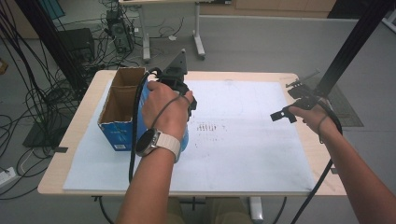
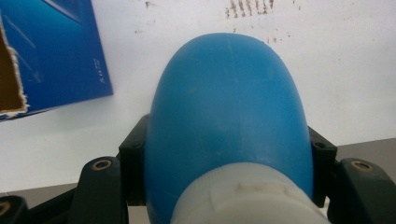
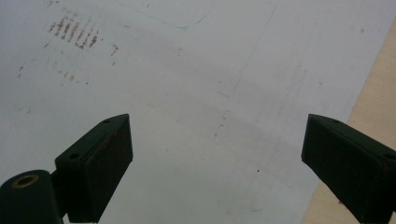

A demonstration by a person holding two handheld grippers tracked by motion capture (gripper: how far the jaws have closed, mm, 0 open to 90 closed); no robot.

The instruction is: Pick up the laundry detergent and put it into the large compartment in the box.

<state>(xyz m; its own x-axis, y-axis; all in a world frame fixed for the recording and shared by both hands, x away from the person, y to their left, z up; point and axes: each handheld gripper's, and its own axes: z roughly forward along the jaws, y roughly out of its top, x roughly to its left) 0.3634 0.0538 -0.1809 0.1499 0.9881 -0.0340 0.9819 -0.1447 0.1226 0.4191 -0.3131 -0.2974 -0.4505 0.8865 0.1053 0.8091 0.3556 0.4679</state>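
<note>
One smooth rounded blue plastic bottle (image 2: 224, 116), white cap end, clamped in left gripper (image 2: 229, 158) above white mat (image 1: 243, 149), beside torn blue cardboard box (image 1: 119, 112). Right gripper (image 3: 217, 163) wide apart, holding nothing.

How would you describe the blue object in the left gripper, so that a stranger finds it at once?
Start at the white mat covering the table, then go to the open cardboard box on its left part. Just right of the box, the left gripper is shut on a blue bottle. Unlike the angular box, it is smooth and rounded, with a white neck.
</note>
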